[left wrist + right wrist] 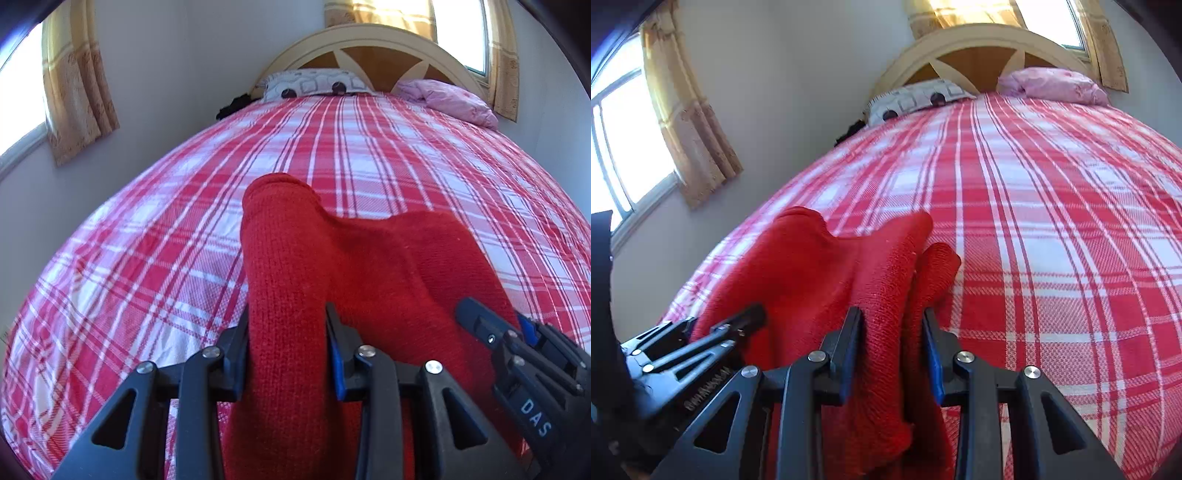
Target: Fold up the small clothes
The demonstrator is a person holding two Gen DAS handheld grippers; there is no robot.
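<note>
Red knitted garment [295, 280] clamped in both tools, held over a bed [147, 229] covered in red-and-white plaid. Left tool [288, 332] closed on one thick bunched fold of the knit, fabric filling the gap between the pads and running up toward 12 o'clock, ending in a rounded edge. Right tool [892, 332] likewise pinched on a gathered fold, knit bulging past the fingertips and draping down below them. In the left wrist view, right tool [517, 343] visible at 4 o'clock, just beside the garment's lower right part. In the right wrist view, left tool [738, 325] at 8 o'clock, its tip against the red knit. Garment spread between the two tools, sagging in the middle, with the far edge close over the plaid cover; contact with the cover not clear. At 12 o'clock a cream arched headboard [369, 40], a patterned pillow [314, 83] at its left and a pink pillow [450, 98] at its right. Curtained window [22, 110] at 10 o'clock on the wall.
</note>
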